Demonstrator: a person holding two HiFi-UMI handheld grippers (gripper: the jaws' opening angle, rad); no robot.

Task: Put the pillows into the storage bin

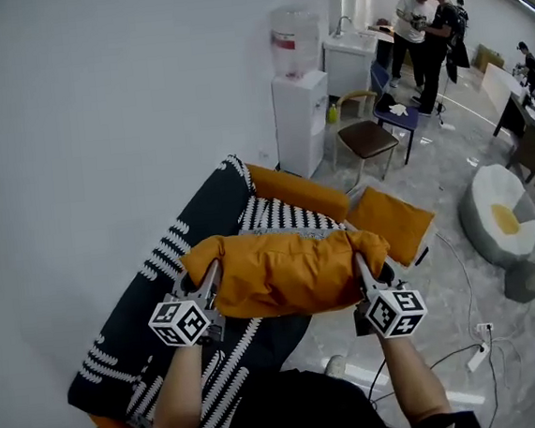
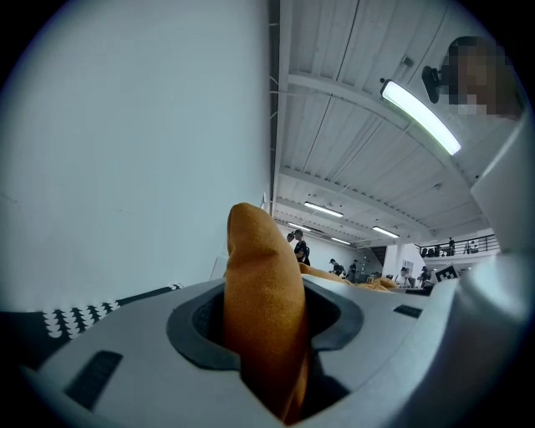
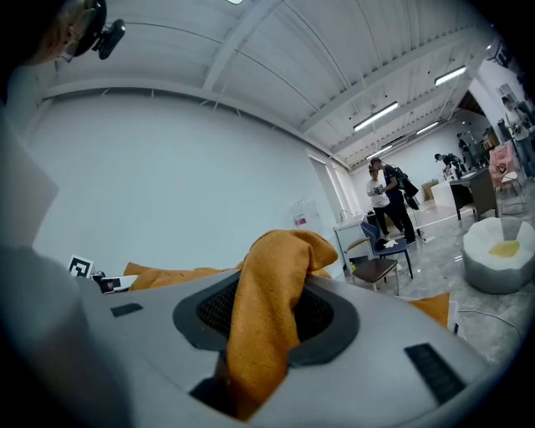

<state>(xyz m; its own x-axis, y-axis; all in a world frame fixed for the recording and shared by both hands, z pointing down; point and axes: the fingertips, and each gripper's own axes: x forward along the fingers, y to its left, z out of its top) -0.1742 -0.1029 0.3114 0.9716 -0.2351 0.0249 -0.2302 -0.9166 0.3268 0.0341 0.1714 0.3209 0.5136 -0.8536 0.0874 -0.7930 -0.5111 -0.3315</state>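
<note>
1. Dark navy with white stripes and toothed white bands: sofa [image 1: 193, 220].
2. Plain mustard orange: held pillow [image 1: 282, 271].
3. Same plain orange: back-edge pillow [image 1: 293, 189] and right-corner pillow [image 1: 392, 220] of the sofa.
4. Black-and-white square markers: cubes on left tongs [image 1: 208, 278] and right tongs [image 1: 359, 263].
5. White: water dispenser [image 1: 301, 111].
6. Glossy grey: floor [image 1: 461, 265].

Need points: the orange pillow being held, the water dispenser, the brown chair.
orange pillow [image 1: 282, 271], head view, middle of its upper face
water dispenser [image 1: 301, 125], head view, front of its white cabinet
brown chair [image 1: 367, 138], head view, on the seat
</note>
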